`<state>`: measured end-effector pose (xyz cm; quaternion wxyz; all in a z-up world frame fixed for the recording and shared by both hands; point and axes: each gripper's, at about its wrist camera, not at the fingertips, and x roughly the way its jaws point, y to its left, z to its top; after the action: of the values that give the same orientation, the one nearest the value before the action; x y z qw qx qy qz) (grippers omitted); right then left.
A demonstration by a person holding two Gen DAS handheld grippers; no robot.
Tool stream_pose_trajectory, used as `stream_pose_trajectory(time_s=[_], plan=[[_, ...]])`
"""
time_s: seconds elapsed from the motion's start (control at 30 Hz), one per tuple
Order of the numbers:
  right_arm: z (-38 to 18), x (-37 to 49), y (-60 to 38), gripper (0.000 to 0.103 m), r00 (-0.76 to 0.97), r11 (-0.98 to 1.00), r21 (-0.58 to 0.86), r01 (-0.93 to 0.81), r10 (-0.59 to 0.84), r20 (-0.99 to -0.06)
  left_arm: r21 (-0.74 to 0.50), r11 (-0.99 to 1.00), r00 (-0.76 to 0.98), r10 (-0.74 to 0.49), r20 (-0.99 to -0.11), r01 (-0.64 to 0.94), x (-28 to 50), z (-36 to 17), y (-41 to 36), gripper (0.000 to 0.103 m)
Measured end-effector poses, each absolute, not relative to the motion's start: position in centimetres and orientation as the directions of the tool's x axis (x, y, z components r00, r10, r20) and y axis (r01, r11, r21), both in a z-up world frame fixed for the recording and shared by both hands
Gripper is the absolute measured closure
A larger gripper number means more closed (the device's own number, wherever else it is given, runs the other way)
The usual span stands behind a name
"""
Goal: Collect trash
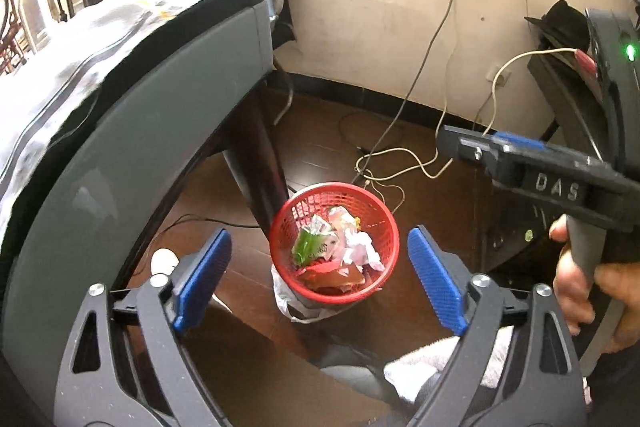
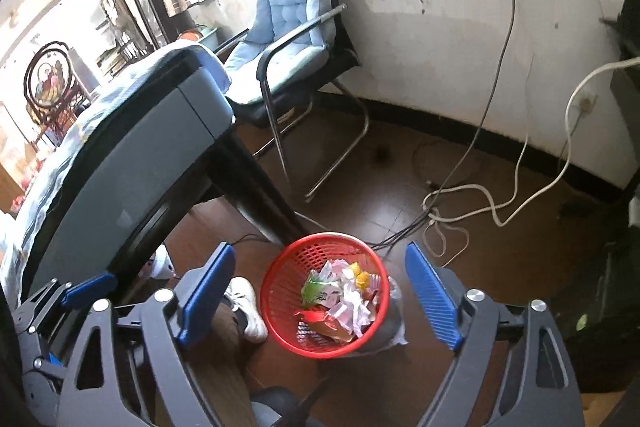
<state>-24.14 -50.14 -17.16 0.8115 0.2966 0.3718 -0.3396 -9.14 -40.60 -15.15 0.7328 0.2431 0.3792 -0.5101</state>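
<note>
L gripper hovers w/ jaws spread wide, nothing between them. Straight ahead & below it on the dark wood floor: red mesh basket, full of trash – green wrapper, crumpled white paper. R gripper also wide apart, empty, basket framed between its fingers. Grey table edge off to L gripper's left. Blue-cushioned chair & loose cables beyond the basket by the wall.

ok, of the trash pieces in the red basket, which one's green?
The green carton on the left side of the red basket; the other pieces are white, pink, yellow or orange.
</note>
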Motion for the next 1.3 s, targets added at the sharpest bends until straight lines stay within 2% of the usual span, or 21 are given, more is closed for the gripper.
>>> stream_pose_trajectory(time_s=[0.33, 0.7, 0.87, 1.3], plan=[[-14.1, -23.5, -46.3, 0.014, 0.436, 0.592, 0.132, 0.795, -0.406, -0.803, -0.008, 0.366, 0.232, -0.608, -0.759, 0.931, -9.5, -13.7, -36.1, 0.007], [-15.1, -25.3, -42.7, 0.014, 0.33, 0.52, 0.051, 0.853, -0.46, -0.824, 0.059, 0.385, 0.304, -0.618, -0.725, 0.921, -9.2, -13.1, -33.6, 0.007], [-16.6, -26.4, -42.2, 0.014, 0.31, 0.534, 0.008, 0.845, -0.478, -0.822, 0.073, 0.4, 0.318, -0.592, -0.741, 0.914, -9.1, -13.5, -34.0, 0.007], [-19.2, -26.9, -43.1, 0.014, 0.282, 0.508, 0.02, 0.861, -0.445, -0.85, 0.055, 0.42, 0.298, -0.538, -0.789, 0.906, -8.6, -15.4, -34.9, 0.007]])
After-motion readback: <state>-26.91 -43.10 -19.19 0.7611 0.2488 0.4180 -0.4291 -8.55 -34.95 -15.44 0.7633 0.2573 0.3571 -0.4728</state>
